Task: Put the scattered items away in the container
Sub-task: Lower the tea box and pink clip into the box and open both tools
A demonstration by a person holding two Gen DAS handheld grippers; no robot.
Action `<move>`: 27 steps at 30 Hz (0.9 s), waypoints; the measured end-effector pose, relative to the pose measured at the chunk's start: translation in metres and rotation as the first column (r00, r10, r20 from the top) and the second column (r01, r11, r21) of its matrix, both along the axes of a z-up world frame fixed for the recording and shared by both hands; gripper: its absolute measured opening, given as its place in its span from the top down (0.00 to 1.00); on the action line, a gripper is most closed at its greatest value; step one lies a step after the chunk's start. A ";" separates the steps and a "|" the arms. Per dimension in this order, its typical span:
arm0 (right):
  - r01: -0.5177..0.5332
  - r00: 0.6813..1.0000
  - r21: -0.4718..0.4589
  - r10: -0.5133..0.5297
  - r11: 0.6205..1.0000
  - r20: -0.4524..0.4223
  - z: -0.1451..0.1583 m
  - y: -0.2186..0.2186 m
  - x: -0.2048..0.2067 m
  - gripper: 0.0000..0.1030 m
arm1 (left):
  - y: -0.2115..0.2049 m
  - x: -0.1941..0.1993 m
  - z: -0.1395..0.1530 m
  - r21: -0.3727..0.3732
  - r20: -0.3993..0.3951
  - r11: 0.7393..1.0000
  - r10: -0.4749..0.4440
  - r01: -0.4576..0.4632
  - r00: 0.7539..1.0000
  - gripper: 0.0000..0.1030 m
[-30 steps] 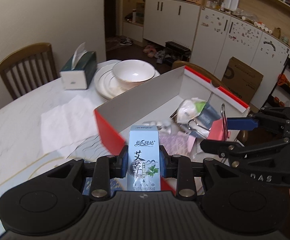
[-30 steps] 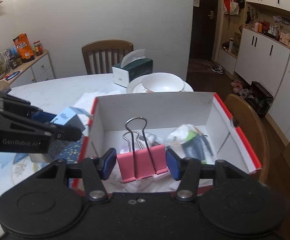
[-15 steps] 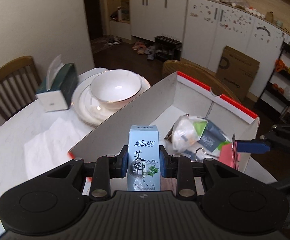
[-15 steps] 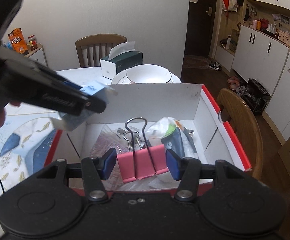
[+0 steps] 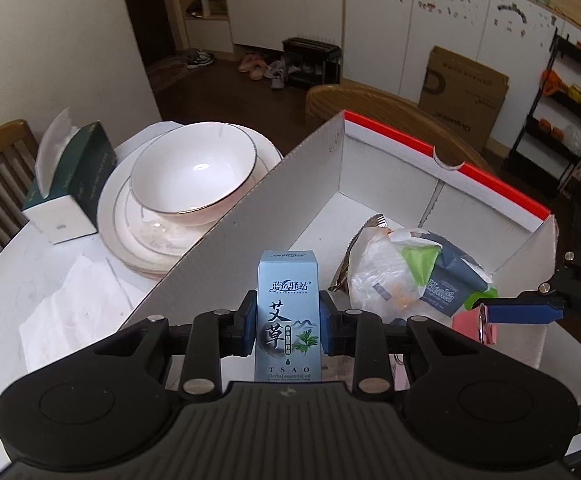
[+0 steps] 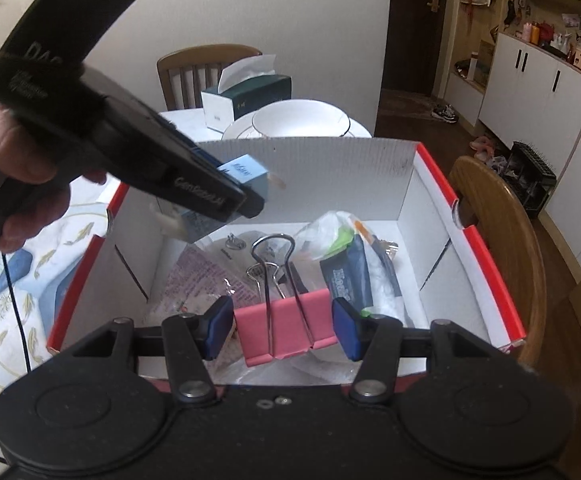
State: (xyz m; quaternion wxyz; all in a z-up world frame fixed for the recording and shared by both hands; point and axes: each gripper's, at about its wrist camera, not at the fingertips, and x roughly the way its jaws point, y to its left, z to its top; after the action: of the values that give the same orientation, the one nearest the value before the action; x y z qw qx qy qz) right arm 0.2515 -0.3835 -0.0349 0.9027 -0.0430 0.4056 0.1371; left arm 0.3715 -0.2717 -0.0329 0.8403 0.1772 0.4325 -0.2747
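The left gripper clamps a small blue carton; the right gripper pinches a pink binder clip. Both hang over the red-rimmed box. Next, I judge, each lowers and lets go.

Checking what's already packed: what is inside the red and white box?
Inside the box: a crumpled plastic bag, a dark blue packet, a pink printed pouch. The clip covers whatever lies beneath it.
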 end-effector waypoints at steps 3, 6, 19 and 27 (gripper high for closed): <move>0.006 1.000 0.009 -0.006 1.000 -0.012 -0.004 -0.003 0.003 0.48 | -0.006 0.007 -0.005 0.013 -0.016 1.000 -0.018 0.019 1.000 0.72; 0.006 1.000 0.012 -0.006 1.000 -0.020 -0.009 -0.003 0.006 0.49 | -0.009 0.012 -0.010 0.016 -0.038 1.000 -0.025 0.025 0.999 0.72; -0.011 0.999 0.008 0.012 1.000 -0.045 -0.020 -0.003 0.009 0.48 | -0.011 0.017 -0.029 0.015 -0.106 0.999 -0.030 0.032 0.994 0.72; -0.009 0.999 0.005 0.009 1.000 -0.045 -0.021 -0.001 0.010 0.49 | -0.008 0.018 -0.034 0.008 -0.135 1.000 -0.024 0.026 0.991 0.72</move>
State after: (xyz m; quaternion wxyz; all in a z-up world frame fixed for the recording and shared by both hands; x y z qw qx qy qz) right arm 0.2613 -0.3847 -0.0556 0.8929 -0.0394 0.4251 0.1431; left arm 0.3900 -0.2802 -0.0667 0.8048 0.1679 0.4873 -0.2943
